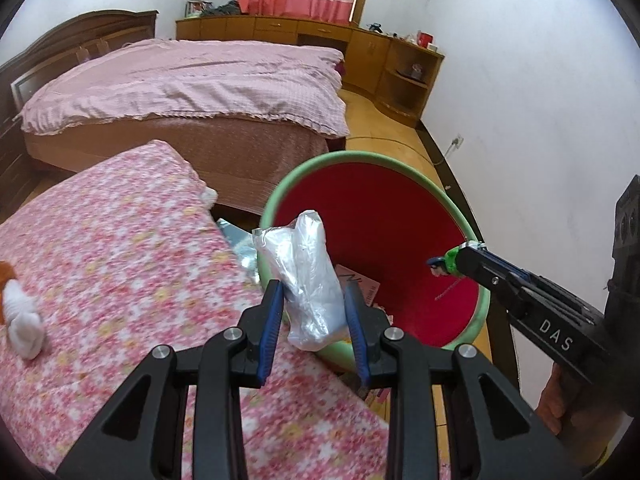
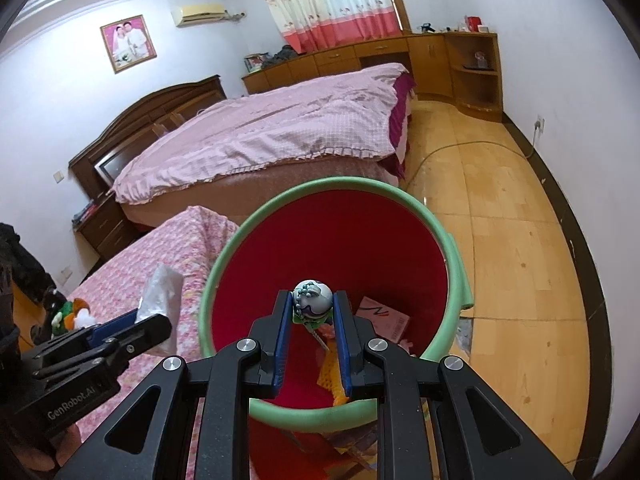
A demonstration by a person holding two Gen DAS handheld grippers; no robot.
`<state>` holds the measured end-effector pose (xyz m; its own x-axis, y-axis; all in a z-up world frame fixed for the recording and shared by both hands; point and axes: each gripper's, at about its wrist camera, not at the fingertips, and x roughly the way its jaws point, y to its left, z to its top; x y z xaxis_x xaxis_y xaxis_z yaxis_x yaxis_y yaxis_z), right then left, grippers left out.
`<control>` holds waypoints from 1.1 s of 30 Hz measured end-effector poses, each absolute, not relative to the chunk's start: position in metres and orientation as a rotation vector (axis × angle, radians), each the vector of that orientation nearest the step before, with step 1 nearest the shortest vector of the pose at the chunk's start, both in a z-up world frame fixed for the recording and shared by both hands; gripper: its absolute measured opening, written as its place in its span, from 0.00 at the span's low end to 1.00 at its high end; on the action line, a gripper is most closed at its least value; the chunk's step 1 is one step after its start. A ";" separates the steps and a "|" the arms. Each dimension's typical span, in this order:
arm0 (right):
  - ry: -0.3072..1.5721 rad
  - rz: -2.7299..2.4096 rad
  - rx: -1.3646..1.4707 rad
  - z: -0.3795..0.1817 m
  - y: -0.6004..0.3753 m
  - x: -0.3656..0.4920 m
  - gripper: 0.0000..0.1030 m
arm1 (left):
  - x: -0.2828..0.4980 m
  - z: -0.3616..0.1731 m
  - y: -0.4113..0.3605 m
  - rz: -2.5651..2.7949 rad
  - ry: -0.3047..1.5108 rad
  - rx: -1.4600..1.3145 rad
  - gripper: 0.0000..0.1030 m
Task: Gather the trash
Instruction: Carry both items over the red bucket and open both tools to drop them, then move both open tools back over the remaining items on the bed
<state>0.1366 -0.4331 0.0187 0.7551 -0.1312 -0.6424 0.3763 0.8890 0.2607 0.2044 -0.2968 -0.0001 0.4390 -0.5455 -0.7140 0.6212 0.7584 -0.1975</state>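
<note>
A red bin with a green rim is stood on the floor at the corner of a floral-covered bed, close enough that trash can be carried off the cover and over the opening in one short move. The left tool is clenched on a crumpled clear plastic bag, which is held upright between the blue pads; in the left view the bag sits over the rim at about 9 o'clock of the opening, not yet well inside, so release would seem premature. The right tool is clamped on a small round toy with a thin cord dangling below, and it is held squarely above the bin's mouth, presumably so that it falls clear of the rim. A pink card already lies on the bin's bottom, toward 3 o'clock. A small plush toy is left on the cover at 9 o'clock of the left view; whether it counts as trash cannot be told.
</note>
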 end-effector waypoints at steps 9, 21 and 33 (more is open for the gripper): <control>0.687 -0.299 0.400 0.007 -0.446 0.148 0.20 | 0.217 -0.013 -0.317 -0.743 0.869 0.117 0.31; 0.692 -0.300 0.400 0.004 -0.449 0.153 0.20 | 0.219 -0.019 -0.327 -0.731 0.872 0.143 0.31; 0.667 -0.303 0.397 0.009 -0.445 0.152 0.21 | 0.224 -0.014 -0.315 -0.692 0.879 0.112 0.41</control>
<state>0.1521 -0.4449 0.0087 0.7470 -0.1445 -0.6490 0.3939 0.8825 0.2569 0.2237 -0.3148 -0.0136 0.4376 -0.5110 -0.7398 0.5994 0.7791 -0.1836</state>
